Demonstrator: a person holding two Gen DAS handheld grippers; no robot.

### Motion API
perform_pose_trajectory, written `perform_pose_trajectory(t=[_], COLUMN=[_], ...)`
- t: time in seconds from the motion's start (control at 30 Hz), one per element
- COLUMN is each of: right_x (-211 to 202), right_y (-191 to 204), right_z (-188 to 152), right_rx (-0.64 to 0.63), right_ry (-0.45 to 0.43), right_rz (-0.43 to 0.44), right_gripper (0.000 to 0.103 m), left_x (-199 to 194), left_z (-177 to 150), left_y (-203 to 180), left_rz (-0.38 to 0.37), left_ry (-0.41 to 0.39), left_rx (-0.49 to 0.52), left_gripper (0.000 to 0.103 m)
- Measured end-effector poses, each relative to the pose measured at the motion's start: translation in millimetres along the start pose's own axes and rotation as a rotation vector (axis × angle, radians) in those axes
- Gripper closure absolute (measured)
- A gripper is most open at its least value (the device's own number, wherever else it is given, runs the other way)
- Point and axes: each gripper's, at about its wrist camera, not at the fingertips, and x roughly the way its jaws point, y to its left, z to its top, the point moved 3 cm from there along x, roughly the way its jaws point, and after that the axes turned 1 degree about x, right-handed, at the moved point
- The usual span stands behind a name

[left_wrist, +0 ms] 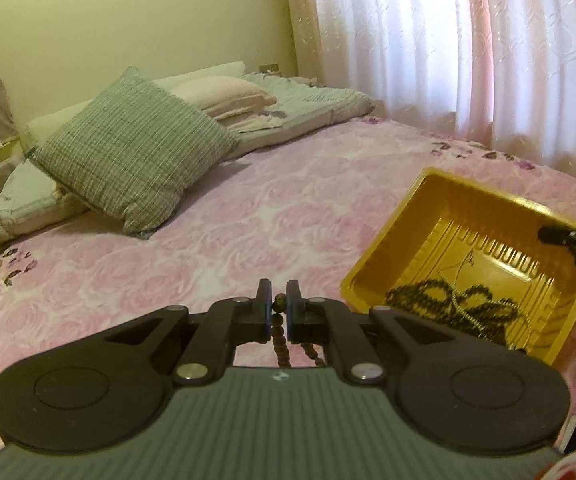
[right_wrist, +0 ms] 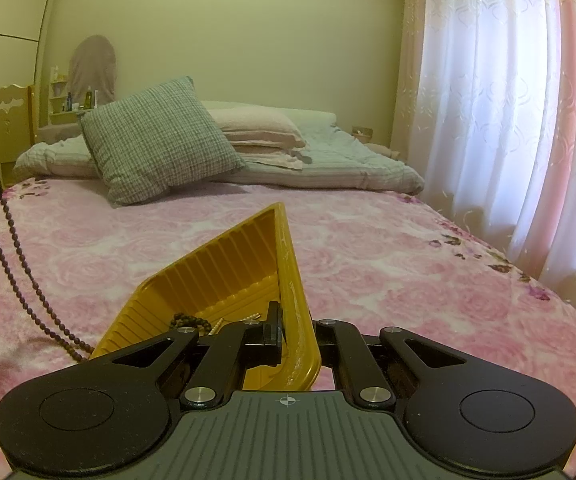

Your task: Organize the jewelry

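A bedroom, seen from two cameras fixed to hand-held grippers, both looking across a bed with a pink rose-patterned bedspread (left_wrist: 248, 208).

The left gripper (left_wrist: 278, 304) has its jaws pressed nearly together, pinching a dark bead necklace (left_wrist: 279, 336) between them. From the right camera that same bead necklace (right_wrist: 12, 280) hangs in a long double strand from the left gripper's tip at the far left edge, its lower end trailing on the bedspread near the tray. Held high like this, the strand likely hangs free so it can be lowered in without snagging.

The right gripper (right_wrist: 288, 332) has its jaws closed on the near right wall of a shallow yellow plastic tray (right_wrist: 224, 272). The tray is tilted, its far end lifted off the bedspread, probably to steady it and turn its opening toward the incoming necklace. In the left camera the tray (left_wrist: 403, 220) sits to the right, just beside the left gripper.

Inside the tray already lie coiled dark beads (left_wrist: 419, 298) and a thin silvery chain (left_wrist: 467, 308), gathered at its lower near end, where the tilt would let them slide.

Further off, a green checked cushion (left_wrist: 132, 148) leans against stacked pillows, and white-pink curtains (left_wrist: 467, 48) hang on the right.
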Motion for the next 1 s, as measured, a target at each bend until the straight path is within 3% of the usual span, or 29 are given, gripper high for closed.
perform_pose_trajectory(t=[0.77,0.9,1.0], right_x=[0,0,1], right_y=[1,1,1], right_z=[1,1,1], right_rx=[0.008,0.009,0.012], right_ry=[0.001,0.0,0.001], right_rz=[0.005,0.005,0.004], right_gripper=[0.097,0.097,0.097], left_x=[-8,1,16], left_z=[102,112,109], left_y=[-59,-74,-89], left_rz=[-0.179,-0.222,-0.258], left_ry=[-0.181,-0.192,-0.156], left_rx=[-0.006,-0.012,-0.008], left_gripper=[0.097,0.097,0.097])
